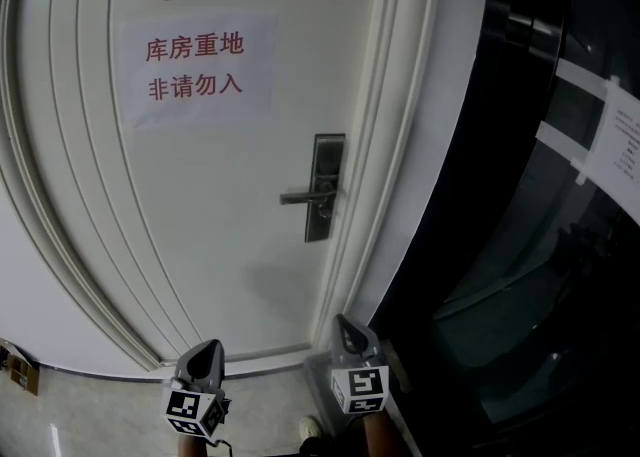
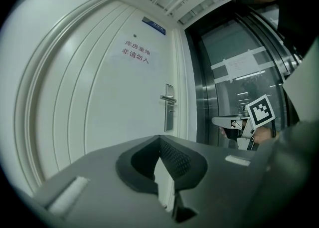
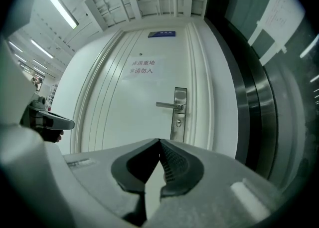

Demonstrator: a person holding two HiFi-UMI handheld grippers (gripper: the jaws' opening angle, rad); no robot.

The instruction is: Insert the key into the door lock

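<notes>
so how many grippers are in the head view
2. The left gripper is at the bottom edge, below the white door; the right gripper is beside it, nearer the lock plate. None seem hidden.

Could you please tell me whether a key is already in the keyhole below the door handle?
No, in the right gripper view the keyhole under the door handle is bare, with nothing sticking out of it.
</notes>
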